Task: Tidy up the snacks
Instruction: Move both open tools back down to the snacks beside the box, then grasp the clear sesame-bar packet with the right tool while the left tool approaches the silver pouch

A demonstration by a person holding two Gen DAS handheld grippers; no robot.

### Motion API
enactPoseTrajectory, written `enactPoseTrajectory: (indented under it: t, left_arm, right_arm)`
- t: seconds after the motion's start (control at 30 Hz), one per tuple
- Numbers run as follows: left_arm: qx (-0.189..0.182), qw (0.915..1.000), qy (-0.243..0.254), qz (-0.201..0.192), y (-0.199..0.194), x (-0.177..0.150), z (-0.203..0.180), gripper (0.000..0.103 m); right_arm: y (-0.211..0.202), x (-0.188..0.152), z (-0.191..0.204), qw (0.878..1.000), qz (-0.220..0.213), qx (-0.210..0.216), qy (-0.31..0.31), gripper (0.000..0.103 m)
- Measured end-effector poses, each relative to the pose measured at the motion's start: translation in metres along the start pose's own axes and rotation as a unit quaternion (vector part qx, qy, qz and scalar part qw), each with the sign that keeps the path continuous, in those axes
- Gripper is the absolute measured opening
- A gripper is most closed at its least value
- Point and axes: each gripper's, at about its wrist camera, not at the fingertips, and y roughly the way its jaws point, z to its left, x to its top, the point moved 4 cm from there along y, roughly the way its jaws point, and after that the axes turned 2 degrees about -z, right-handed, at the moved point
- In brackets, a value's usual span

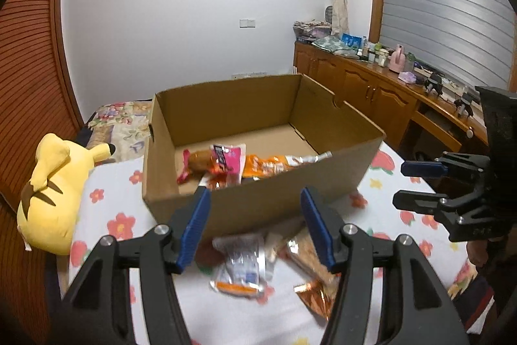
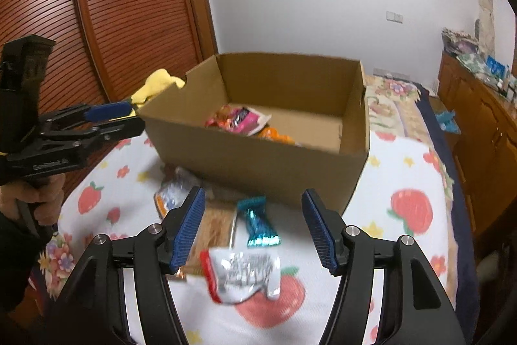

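Observation:
An open cardboard box (image 1: pixel 258 209) stands on the bed, with a pink packet (image 1: pixel 226 157) and an orange packet (image 1: pixel 268 165) lying inside. In front of it lie loose snacks: a silver-orange packet (image 1: pixel 240 267), a copper-brown packet (image 1: pixel 310 254), a teal packet (image 2: pixel 258 225) and a silver-red packet (image 2: pixel 245 275). My left gripper (image 1: pixel 255 193) hangs open above the silver-orange packet, holding nothing. My right gripper (image 2: pixel 253 191) is open over the teal and silver-red packets, also with nothing in it. Each gripper shows at the edge of the other's view (image 1: pixel 400 183) (image 2: pixel 135 117).
A yellow plush toy (image 1: pixel 55 189) lies left of the box. The fruit-print sheet (image 2: pixel 413 209) covers the bed. A cluttered wooden cabinet (image 1: pixel 371 86) runs along the right wall. A louvred wooden wardrobe (image 2: pixel 113 5) stands on the left. A hand (image 2: pixel 35 199) grips the left gripper's handle.

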Motion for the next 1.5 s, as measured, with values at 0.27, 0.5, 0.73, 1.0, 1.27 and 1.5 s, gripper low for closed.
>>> enactPoseTrajectory:
  t: [0.27,0.5,0.73,1.0,1.27,1.5]
  left_arm:
    - [0.008,0.9998,-0.003,0.015,-0.011,-0.046,-0.007,0.06]
    - [-0.011,0.9992,0.003,0.039,-0.004,-0.085,-0.025,0.062]
    - [-0.003,0.9989,0.009,0.045,0.009,-0.099,-0.029,0.062]
    - [0.021,0.9975,0.001,0.068,0.041,-0.093,-0.001,0.061]
    - [0.016,0.9948,-0.019,0.098,0.071,-0.09,0.015,0.061]
    - [0.015,0.9907,-0.021,0.134,0.091,-0.1,0.02,0.063]
  right_arm:
    - [-0.002,-0.042,0.005,1.0,0.018,-0.004,0.021,0.064]
    - [0.002,-0.071,0.008,0.999,0.032,-0.004,0.033,0.064]
    - [0.008,-0.085,0.011,0.998,0.045,-0.001,0.04,0.064]
    - [0.011,-0.091,0.016,0.998,0.047,0.005,0.036,0.064]
    - [0.019,-0.081,0.021,0.999,0.046,0.009,0.022,0.064]
    - [0.026,-0.07,0.03,0.999,0.047,0.015,0.009,0.064]
